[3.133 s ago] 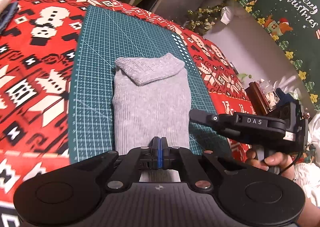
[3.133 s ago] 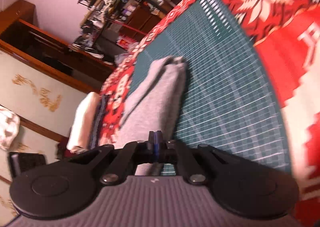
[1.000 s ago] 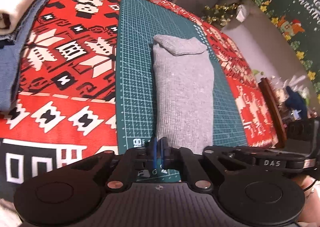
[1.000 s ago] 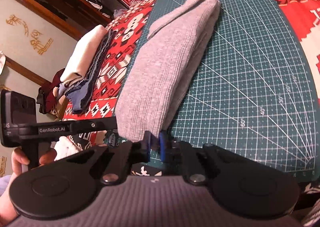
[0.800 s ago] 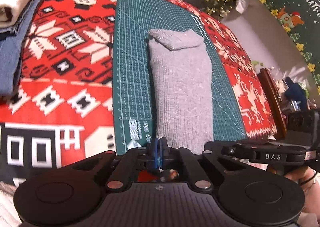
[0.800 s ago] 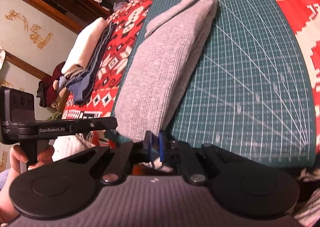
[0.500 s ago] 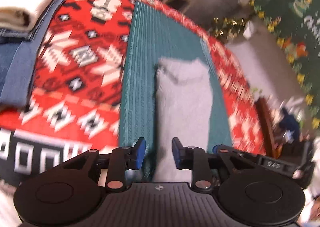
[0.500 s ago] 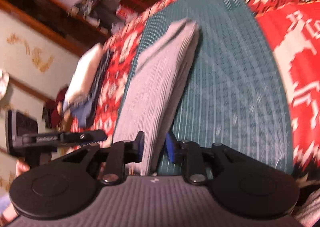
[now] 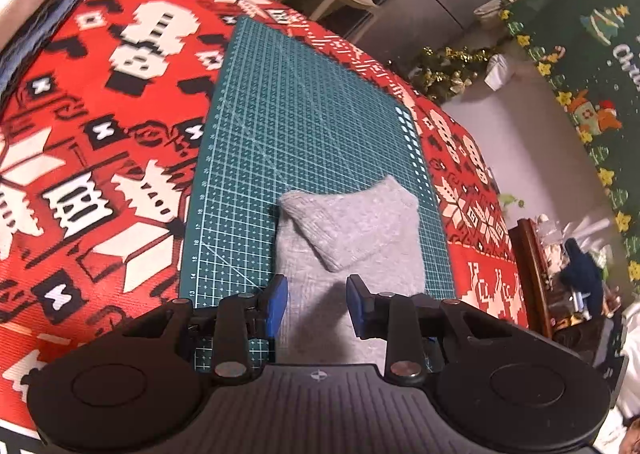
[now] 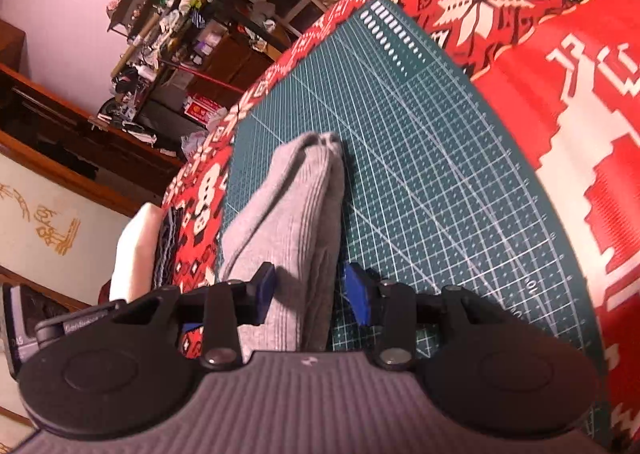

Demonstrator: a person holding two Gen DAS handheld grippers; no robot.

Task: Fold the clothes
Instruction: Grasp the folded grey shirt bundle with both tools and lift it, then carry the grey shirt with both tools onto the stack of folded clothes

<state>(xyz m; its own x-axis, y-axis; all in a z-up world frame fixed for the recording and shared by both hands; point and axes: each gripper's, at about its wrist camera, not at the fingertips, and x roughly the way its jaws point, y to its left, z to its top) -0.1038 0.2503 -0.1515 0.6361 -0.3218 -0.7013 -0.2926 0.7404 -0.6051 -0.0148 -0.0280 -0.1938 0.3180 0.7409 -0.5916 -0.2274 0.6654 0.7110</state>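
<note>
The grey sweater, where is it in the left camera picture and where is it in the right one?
Left wrist view: the grey sweater lies low in the middle, running under the open left gripper.
Right wrist view: the sweater is left of centre, seen edge-on, between the open right gripper fingers.
Shared landmark: the green cutting mat beneath it.

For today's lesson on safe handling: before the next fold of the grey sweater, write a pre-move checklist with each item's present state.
1. Left gripper open: ok, blue pads apart over the grey sweater.
2. Right gripper open: ok, jaws straddle the sweater's long edge.
3. Sweater wholly on the green cutting mat: cannot tell, near end hidden under the grippers.
4. Collar folded flat on top: ok.
5. Mat beyond the sweater free for folding: ok.
6. Stacked folded clothes away from the sweater: ok, on the red tablecloth.
</note>
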